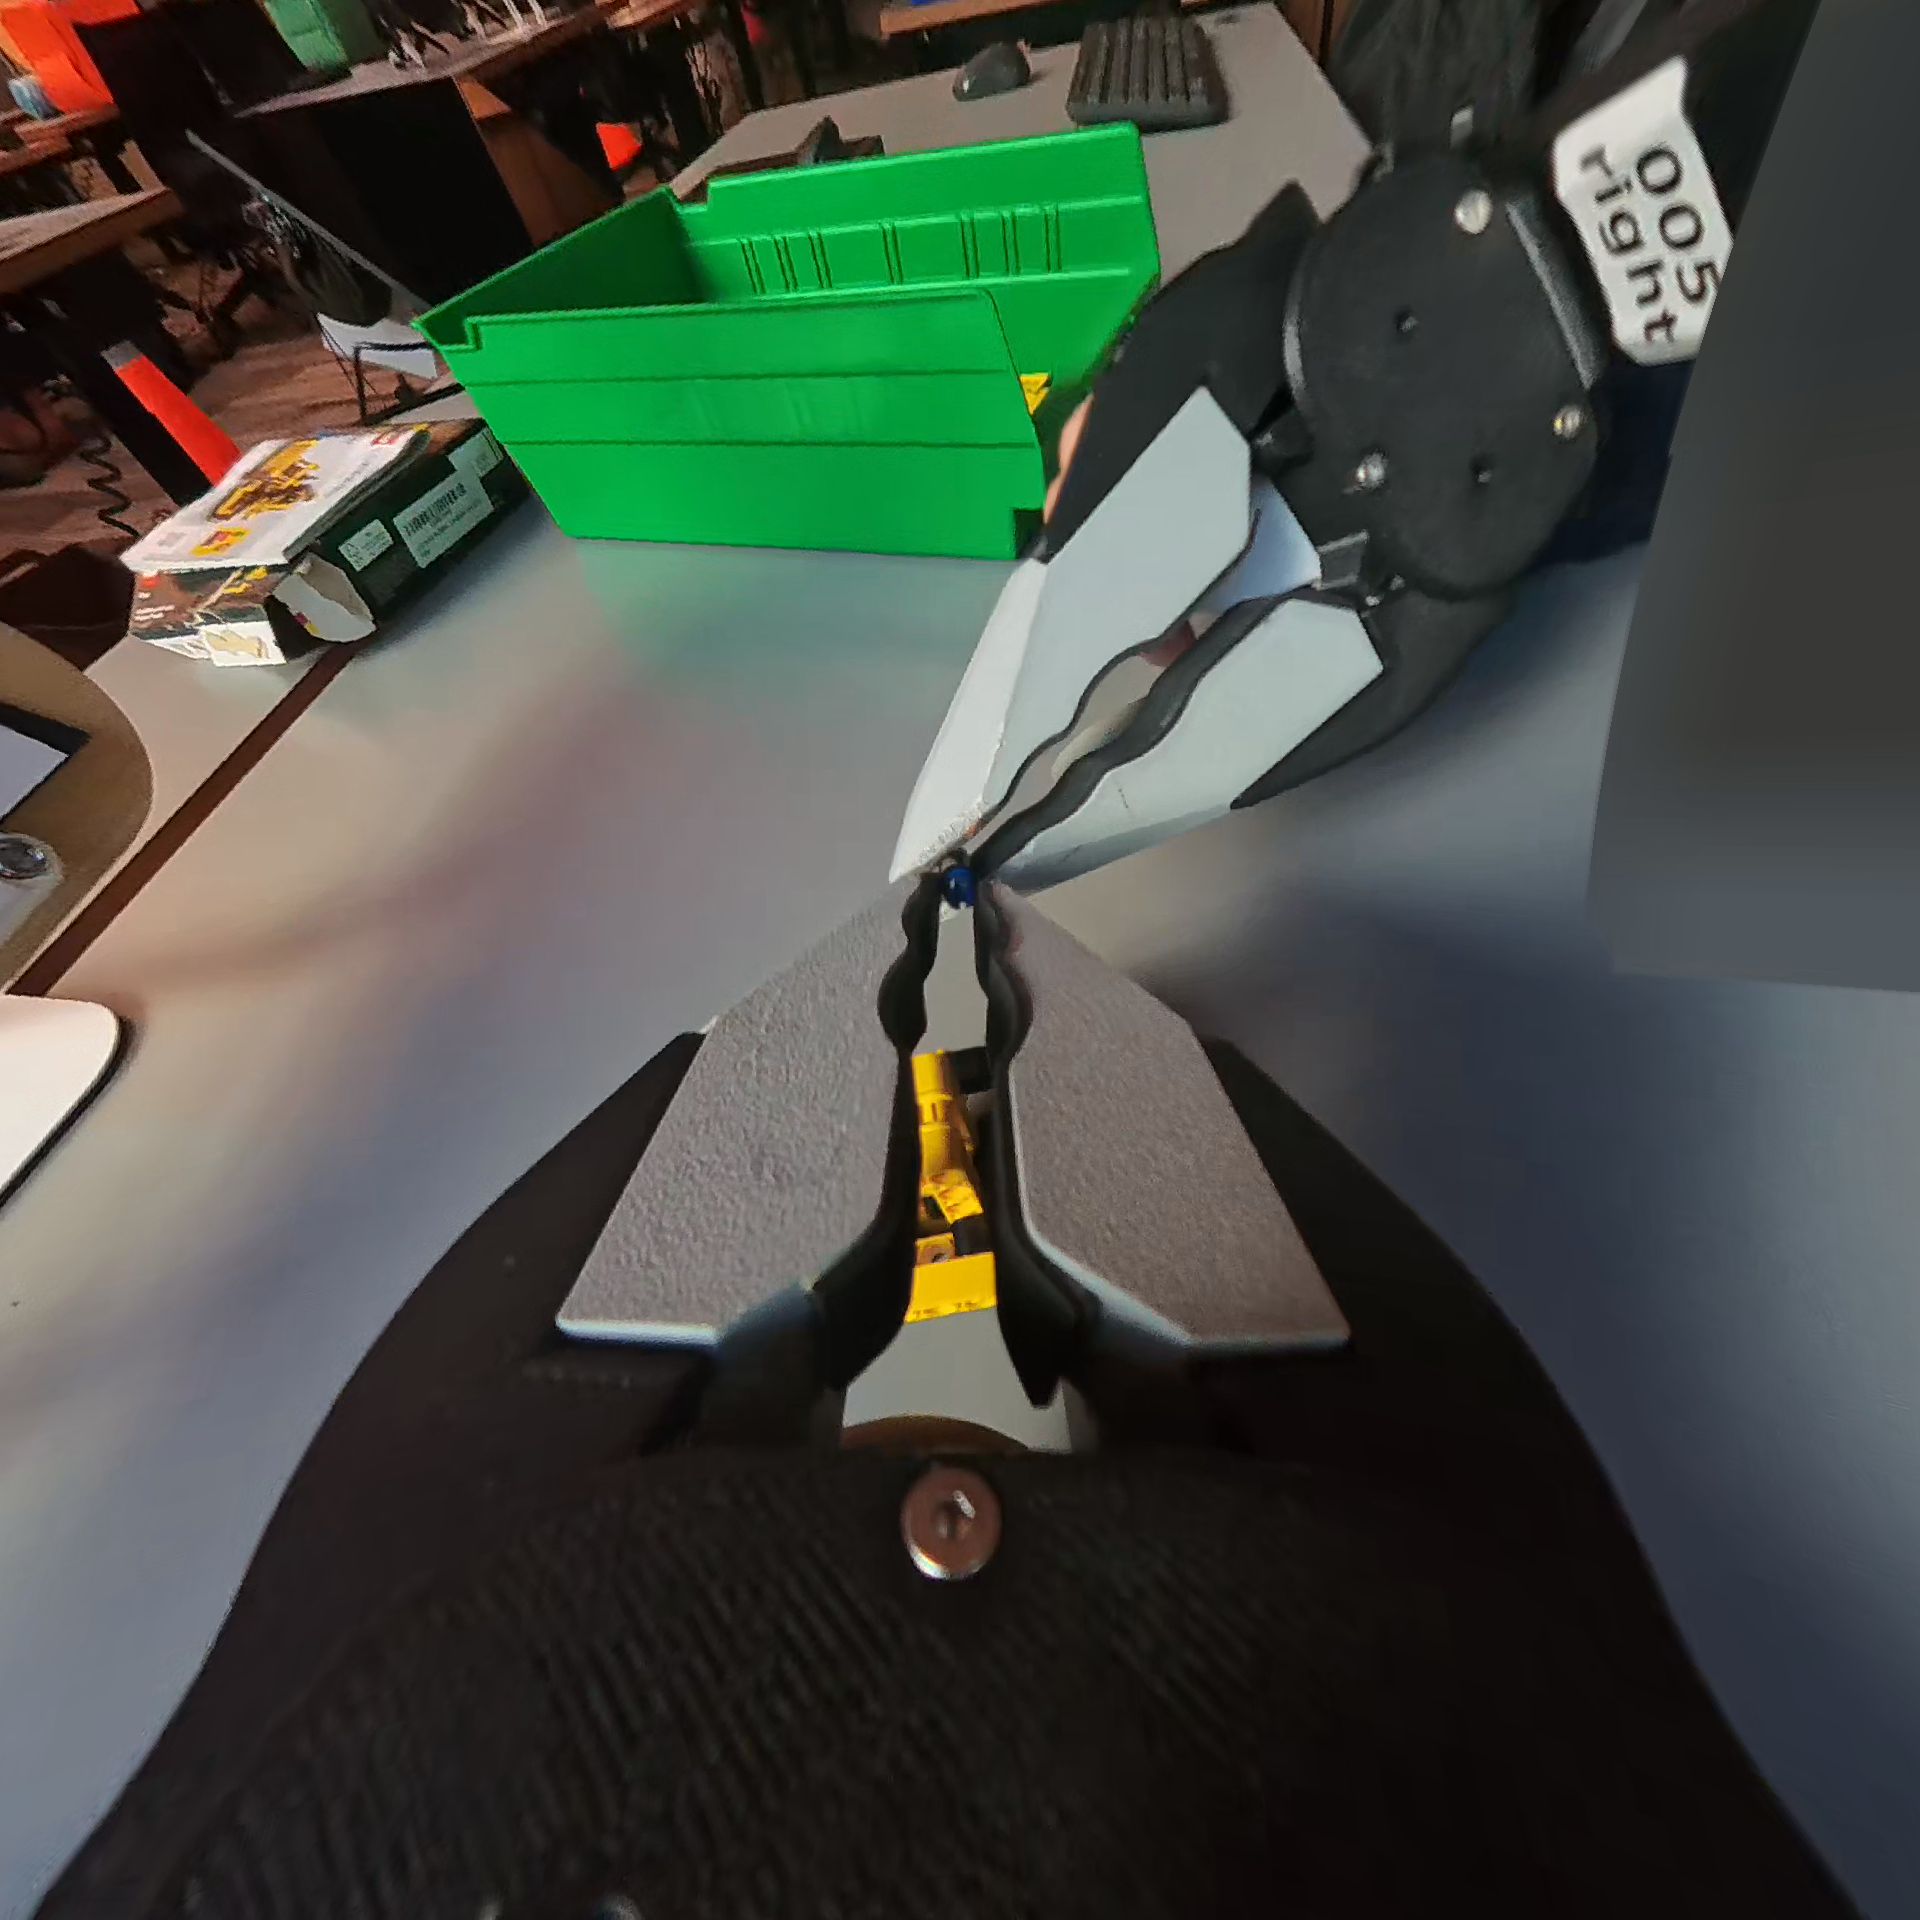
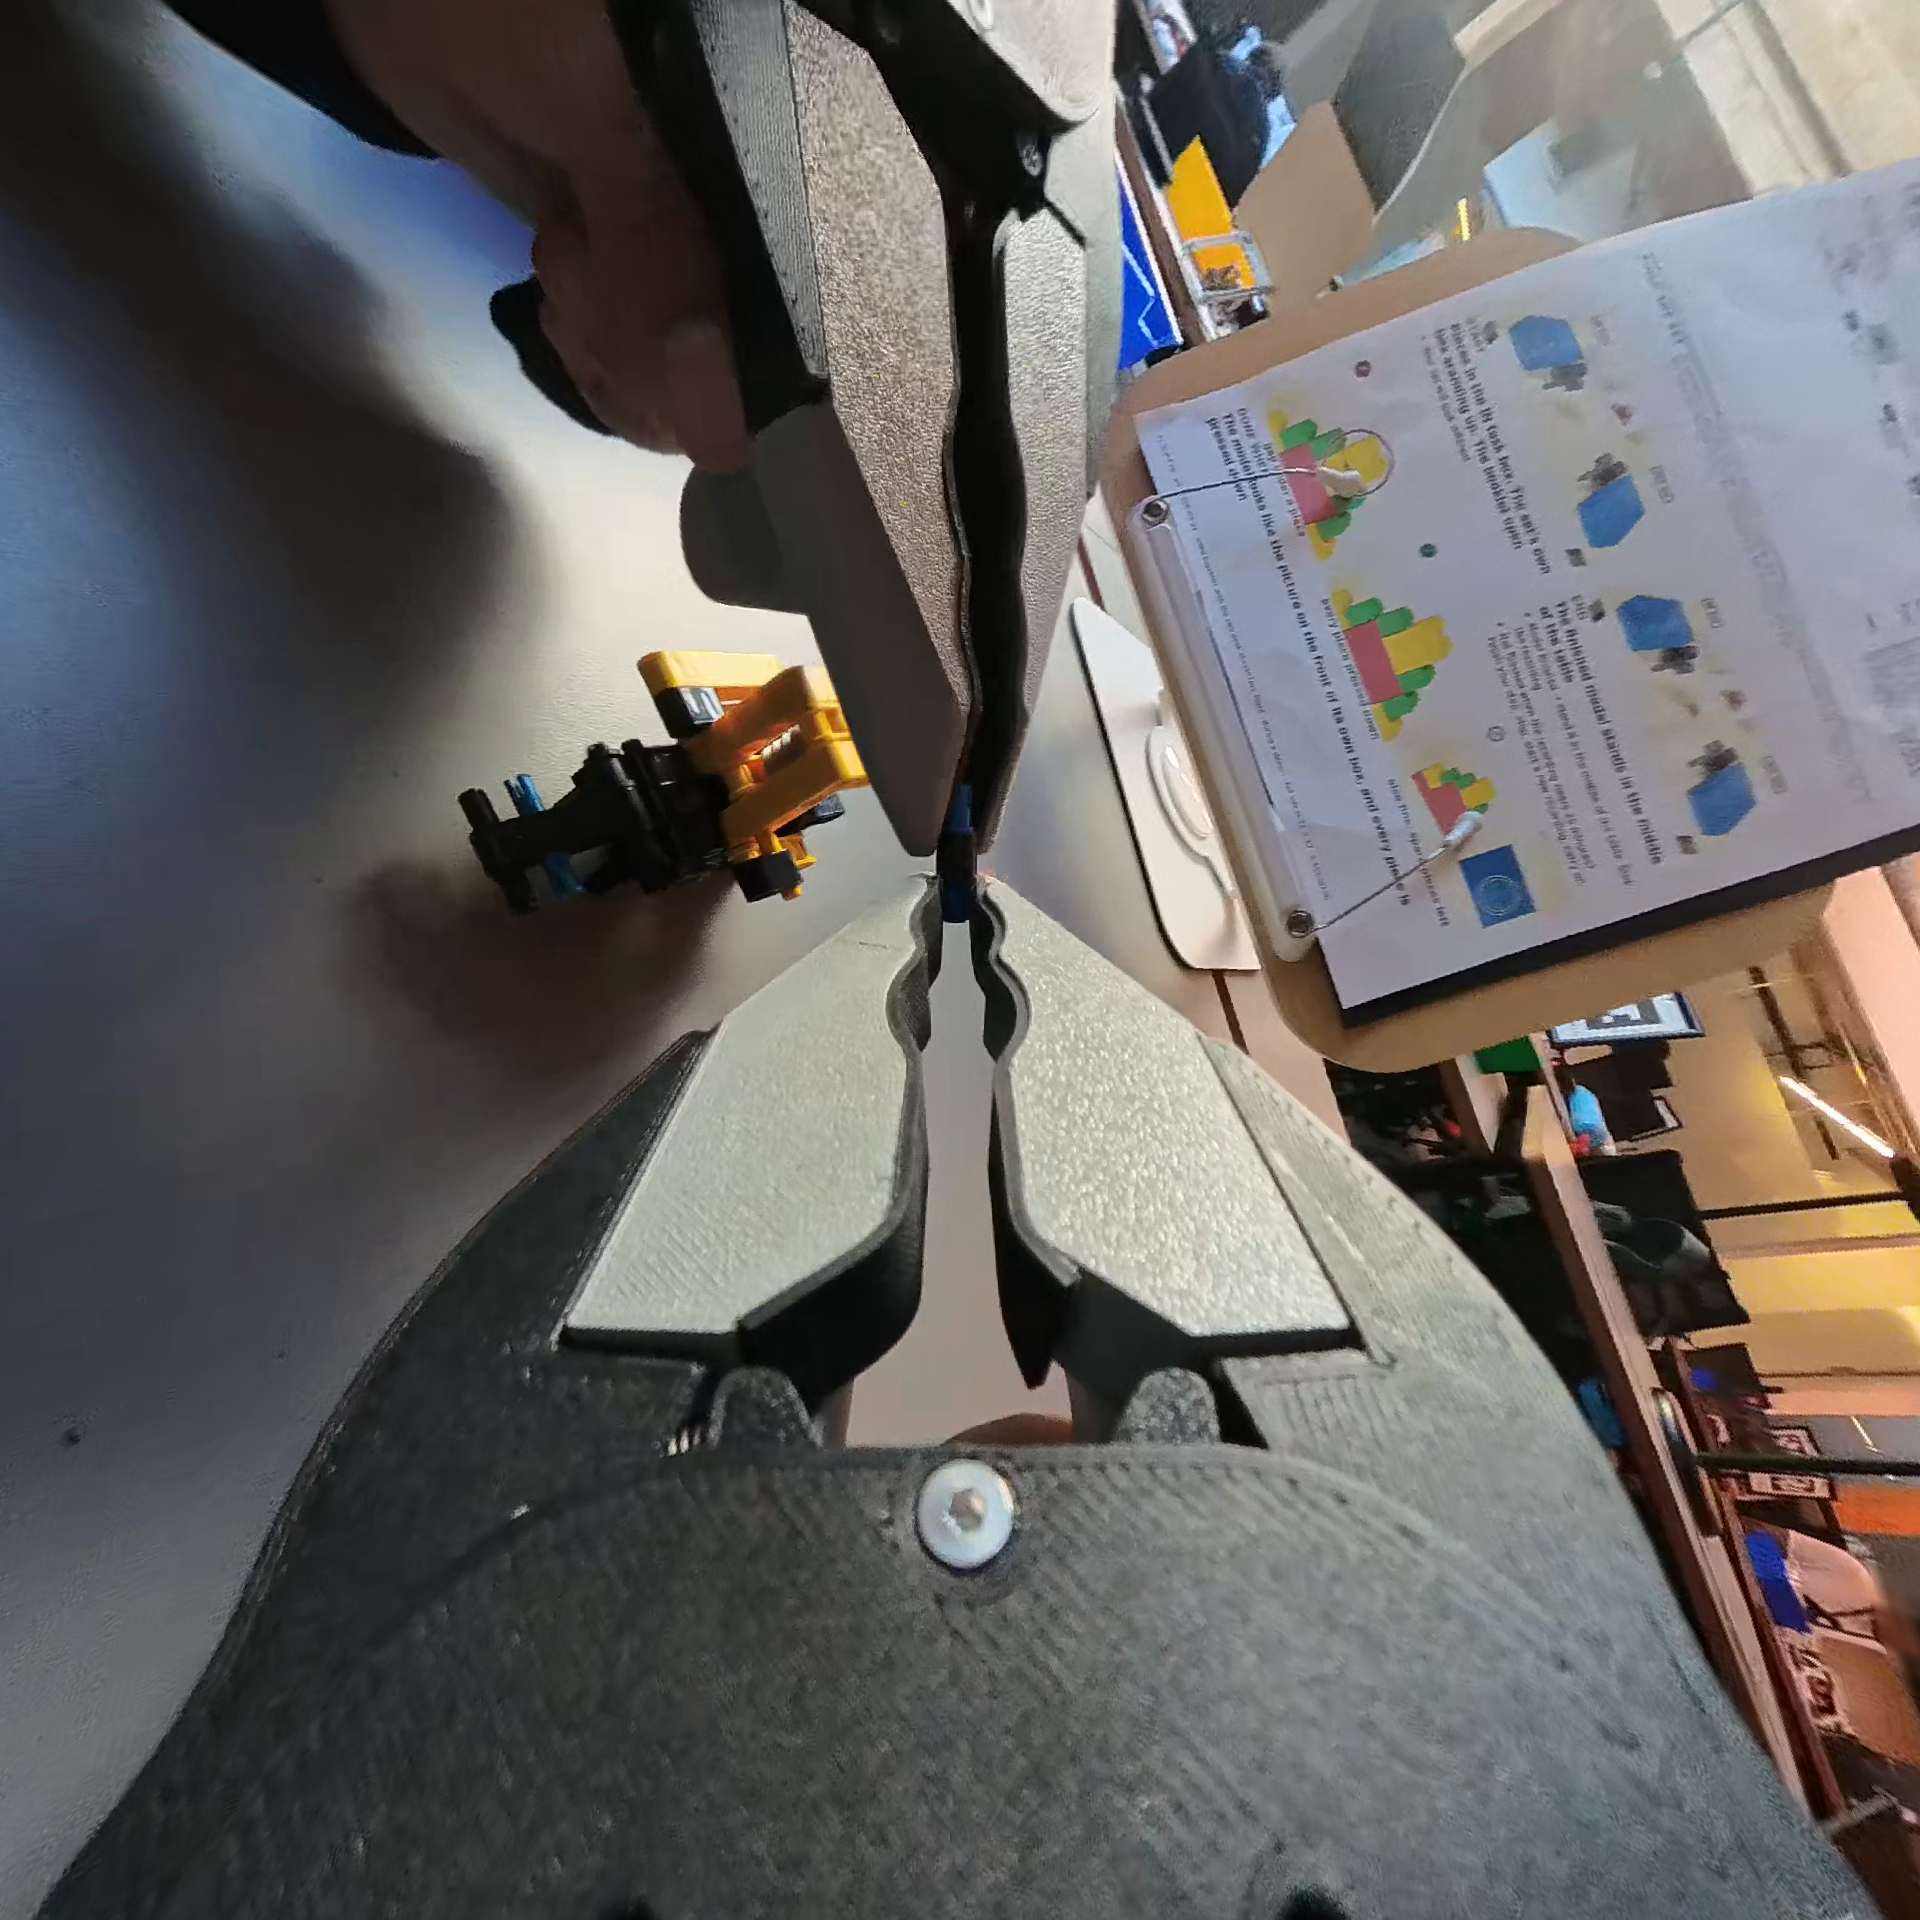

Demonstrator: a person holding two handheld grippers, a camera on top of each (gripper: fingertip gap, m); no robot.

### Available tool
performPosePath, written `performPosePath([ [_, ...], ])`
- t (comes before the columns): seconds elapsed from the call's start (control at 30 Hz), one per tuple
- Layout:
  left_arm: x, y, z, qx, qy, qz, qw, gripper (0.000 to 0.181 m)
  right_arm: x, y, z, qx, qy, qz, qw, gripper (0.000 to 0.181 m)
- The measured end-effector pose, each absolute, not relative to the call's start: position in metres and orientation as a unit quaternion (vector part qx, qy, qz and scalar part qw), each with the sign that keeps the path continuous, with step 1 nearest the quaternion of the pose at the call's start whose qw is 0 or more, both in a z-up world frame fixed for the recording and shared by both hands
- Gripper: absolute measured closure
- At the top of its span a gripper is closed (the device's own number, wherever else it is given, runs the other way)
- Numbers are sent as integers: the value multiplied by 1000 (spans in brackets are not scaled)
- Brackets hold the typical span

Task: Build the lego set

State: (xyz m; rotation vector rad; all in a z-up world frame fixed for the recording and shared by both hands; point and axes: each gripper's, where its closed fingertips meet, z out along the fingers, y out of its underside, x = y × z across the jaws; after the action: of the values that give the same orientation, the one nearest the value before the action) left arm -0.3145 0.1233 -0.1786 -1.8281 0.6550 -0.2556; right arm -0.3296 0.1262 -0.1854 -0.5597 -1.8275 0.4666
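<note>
At the centre of the left wrist view, the left gripper (image 1: 956, 904) and the right gripper (image 1: 961, 857) meet tip to tip over the grey desk (image 1: 468, 831). A small blue lego pin (image 1: 956, 886) sits exactly where the tips converge. The left gripper's jaws are nearly closed, with only a narrow slot between the wavy black pads, and their tips pinch one end of the pin. The right gripper comes in from the upper right of the frame, its jaws likewise drawn almost together on the pin's other end.

In the right wrist view the same meeting shows at the centre: the right gripper (image 2: 956, 899) rises from the bottom, the left gripper (image 2: 961, 831) descends from the top, and the blue lego pin (image 2: 958, 831) bridges the two sets of tips. A hand (image 2: 623, 291) grips the left tool in the upper left of that frame.

The partly built yellow and black lego vehicle (image 2: 675, 779) rests on the desk at centre left of the right wrist view, just beside the left gripper's fingers; in the left wrist view a strip of it shows through the slot between the jaws. A green bin (image 1: 748, 416) stands at upper centre, the lego box (image 1: 332, 530) lies at its left, and an instruction sheet (image 2: 1558, 623) on a clipboard fills the right wrist view's upper right.
</note>
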Motion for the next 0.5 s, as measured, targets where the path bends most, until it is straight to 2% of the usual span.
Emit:
performPosePath([
  [0.17, -316, 123, -181, -777, 285, -103, 552, 178, -329, 125, -189, -257, -780, 221, 525, 180],
  [0.27, -318, 124, -183, -781, 319, -23, 536, 167, -328, 121, -194, -244, -791, 207, 522, 180],
  [0.5, -314, 121, -191, -783, 347, 12, 516, 177, -329, 121, -199, -245, -795, 184, 523, 180],
])
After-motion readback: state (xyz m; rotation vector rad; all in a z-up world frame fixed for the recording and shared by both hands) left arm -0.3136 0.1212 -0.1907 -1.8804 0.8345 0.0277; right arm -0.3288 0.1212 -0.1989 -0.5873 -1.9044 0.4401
